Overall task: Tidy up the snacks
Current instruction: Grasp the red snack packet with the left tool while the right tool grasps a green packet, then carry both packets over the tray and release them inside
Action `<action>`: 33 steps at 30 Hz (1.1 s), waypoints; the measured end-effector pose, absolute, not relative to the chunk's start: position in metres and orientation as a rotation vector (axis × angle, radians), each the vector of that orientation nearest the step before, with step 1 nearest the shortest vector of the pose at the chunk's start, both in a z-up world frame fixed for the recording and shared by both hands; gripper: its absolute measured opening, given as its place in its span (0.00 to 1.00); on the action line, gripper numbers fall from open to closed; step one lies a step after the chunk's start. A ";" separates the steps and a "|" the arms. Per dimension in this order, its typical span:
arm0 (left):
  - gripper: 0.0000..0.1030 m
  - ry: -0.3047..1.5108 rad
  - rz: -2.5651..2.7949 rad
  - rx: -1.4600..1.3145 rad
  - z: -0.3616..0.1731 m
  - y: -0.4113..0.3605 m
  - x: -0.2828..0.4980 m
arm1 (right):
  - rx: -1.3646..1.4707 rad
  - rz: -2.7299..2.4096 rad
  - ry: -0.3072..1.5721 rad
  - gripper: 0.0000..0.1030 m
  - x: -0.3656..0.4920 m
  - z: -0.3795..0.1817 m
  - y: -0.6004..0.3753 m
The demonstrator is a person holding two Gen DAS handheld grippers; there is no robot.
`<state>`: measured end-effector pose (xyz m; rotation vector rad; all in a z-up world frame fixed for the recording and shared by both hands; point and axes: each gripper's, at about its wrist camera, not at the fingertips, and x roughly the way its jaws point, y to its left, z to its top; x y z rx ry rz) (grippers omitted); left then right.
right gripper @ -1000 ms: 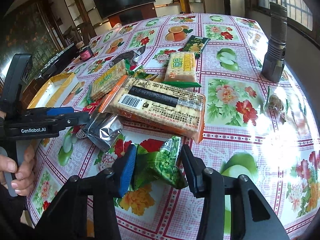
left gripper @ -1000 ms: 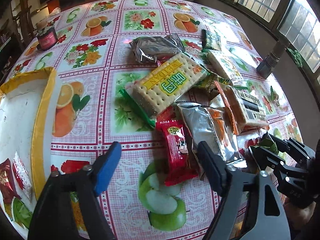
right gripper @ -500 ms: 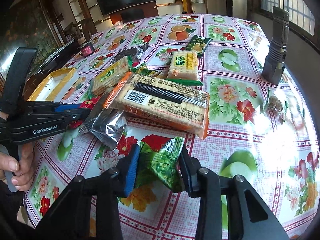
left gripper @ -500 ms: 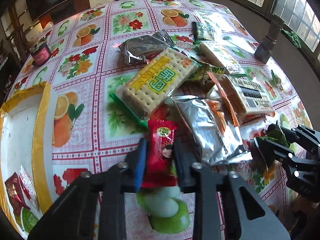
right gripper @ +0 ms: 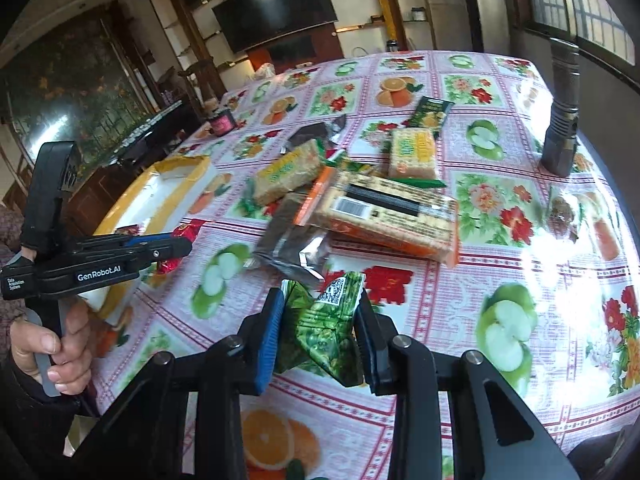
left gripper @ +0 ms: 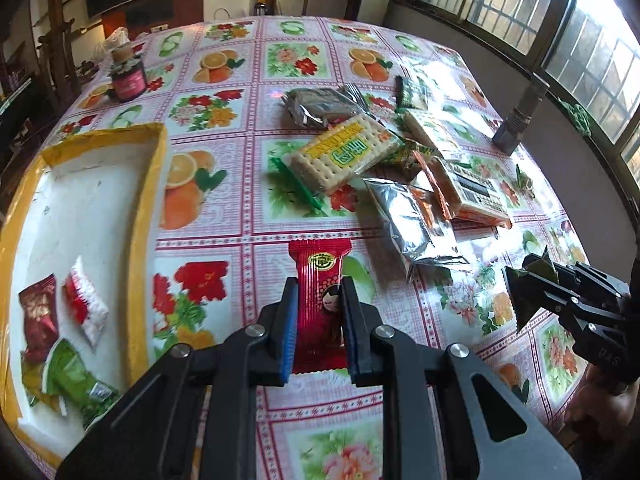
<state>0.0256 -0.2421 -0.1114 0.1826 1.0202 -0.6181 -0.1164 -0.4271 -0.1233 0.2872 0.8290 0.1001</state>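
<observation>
The red snack packet [left gripper: 320, 304] is a flat, glossy sachet with fine vertical ribs, a round green-and-gold seal near its top and a small cartoon face lower down. It stands upright between the two pads of the left gripper [left gripper: 319, 320], which is closed tightly on its lower half; its crimped top edge rises above the fingertips and its bottom edge shows under the pads, clear of the tablecloth [left gripper: 256, 216].

The green snack packet [right gripper: 324, 328] is crumpled foil with a leaf pattern and a small square code printed on its upper corner. It sits between the pads of the right gripper [right gripper: 320, 332], whose jaws are closing on it, and both pads press into its sides.

Left of the left gripper lies the yellow-rimmed white tray [left gripper: 152, 184], with a dark red packet, a red-and-white packet and a green one inside at its near end. Ahead of both grippers, further over the flowered cloth, is the pile of snacks: a cracker pack with yellow and green label [left gripper: 344, 156], a silver foil bag [left gripper: 416, 228] and an orange-edged biscuit pack [right gripper: 384, 216] showing a barcode. A person's hand [right gripper: 52, 344] holds the left gripper's handle.
</observation>
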 end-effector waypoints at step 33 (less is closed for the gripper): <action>0.21 0.898 -0.423 0.131 -0.081 -0.157 0.024 | 0.262 0.303 0.809 0.33 -0.077 -0.107 -0.341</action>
